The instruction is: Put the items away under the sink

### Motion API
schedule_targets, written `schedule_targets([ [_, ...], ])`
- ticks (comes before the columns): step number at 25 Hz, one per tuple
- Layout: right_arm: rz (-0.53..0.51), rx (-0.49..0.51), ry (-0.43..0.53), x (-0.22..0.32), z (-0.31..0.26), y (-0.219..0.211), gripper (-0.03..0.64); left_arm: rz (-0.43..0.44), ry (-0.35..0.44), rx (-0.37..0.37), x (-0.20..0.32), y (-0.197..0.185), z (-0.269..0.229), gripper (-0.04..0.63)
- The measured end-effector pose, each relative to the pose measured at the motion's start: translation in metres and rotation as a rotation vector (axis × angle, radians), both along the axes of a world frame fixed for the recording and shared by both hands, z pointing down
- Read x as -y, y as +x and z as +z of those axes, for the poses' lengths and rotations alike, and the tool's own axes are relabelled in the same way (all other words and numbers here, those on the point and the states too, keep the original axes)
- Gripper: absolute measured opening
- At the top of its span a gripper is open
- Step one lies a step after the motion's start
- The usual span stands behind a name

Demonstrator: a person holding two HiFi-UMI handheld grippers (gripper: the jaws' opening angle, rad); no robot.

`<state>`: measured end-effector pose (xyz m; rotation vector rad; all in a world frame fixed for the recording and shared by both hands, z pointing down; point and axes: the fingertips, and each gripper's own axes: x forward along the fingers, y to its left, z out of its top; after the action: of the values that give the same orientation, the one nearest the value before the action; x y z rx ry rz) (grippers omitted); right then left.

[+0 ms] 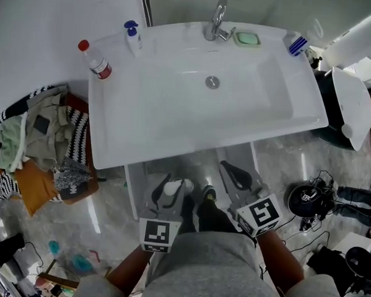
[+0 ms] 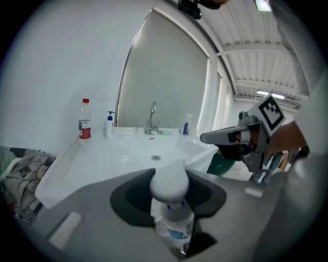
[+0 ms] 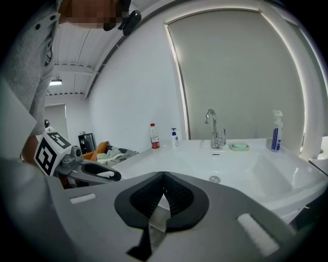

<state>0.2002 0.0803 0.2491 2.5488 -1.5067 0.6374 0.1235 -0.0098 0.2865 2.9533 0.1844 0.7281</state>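
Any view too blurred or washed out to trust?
Head view: sharp, but the white ceramic sink looks washed out. Left gripper view: heavy fisheye, dark corners; the white-capped clear plastic bottle is soft up close. Right gripper view: fisheye, evenly lit.

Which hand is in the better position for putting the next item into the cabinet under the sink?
Left. The left gripper is shut on a white-capped bottle and sits at the open cabinet below the sink. The right gripper is shut and empty.
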Motion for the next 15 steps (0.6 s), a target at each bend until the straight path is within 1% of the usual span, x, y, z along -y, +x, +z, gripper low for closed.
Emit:
schedule_targets([
  [3, 0.001, -0.001, -0.005, -0.008, 0.002, 0.002, -0.002, 0.01, -0.002, 0.0, -0.008, 0.006, 0.001, 0.15],
  [7, -0.011, 0.012, 0.003, -0.019, 0.005, 0.006, -0.002, -0.004, 0.012, 0.01, -0.018, 0.011, 0.004, 0.15],
  [11, -0.051, 0.043, 0.014, -0.025, 0.013, 0.01, -0.002, -0.052, 0.023, 0.034, -0.027, 0.016, 0.008, 0.15],
  [15, -0.118, 0.07, 0.016, -0.022, 0.027, 0.011, -0.002, -0.117, 0.027, 0.044, -0.033, 0.019, 0.015, 0.15],
])
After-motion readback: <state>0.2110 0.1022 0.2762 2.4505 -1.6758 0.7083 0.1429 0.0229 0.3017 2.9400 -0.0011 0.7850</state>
